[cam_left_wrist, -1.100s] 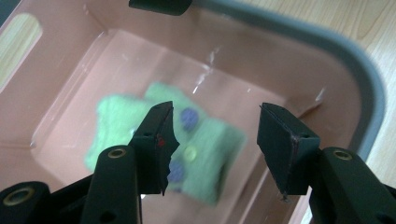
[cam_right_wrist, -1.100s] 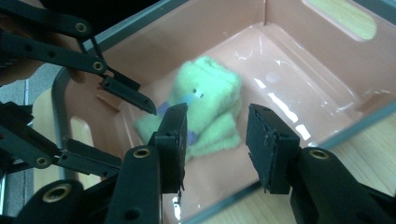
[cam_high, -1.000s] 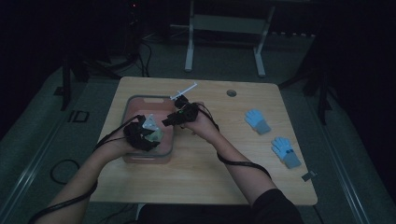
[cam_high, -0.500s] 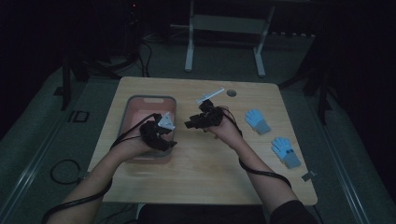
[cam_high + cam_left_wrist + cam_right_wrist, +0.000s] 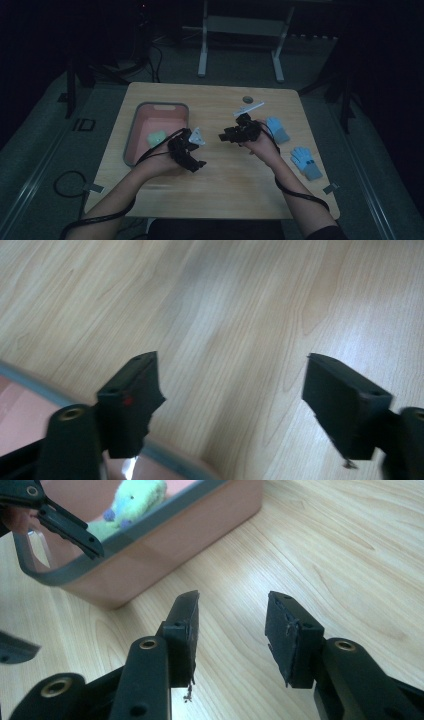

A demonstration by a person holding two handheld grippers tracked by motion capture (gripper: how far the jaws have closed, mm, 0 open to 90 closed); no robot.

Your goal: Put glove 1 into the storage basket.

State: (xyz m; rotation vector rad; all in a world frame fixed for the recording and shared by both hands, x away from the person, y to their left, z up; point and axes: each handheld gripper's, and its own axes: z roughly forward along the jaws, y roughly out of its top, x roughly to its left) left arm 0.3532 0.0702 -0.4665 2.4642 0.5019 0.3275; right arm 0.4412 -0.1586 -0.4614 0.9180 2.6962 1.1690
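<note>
Left tongs (image 5: 192, 150), jaws just widened, and right tongs (image 5: 235, 134) hover open and empty over the worktop (image 5: 220, 190) right of a pink tub (image 5: 131, 145) holding a green toy (image 5: 156, 138), no lettering legible.

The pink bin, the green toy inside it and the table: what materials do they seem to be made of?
The bin looks like smooth matte plastic: even pink walls and a grey rim. The green toy seems to be soft plush, with a fuzzy surface, though it is blurred. The table shows pale wood grain with a smooth finish; solid wood or laminate, I cannot tell.
</note>
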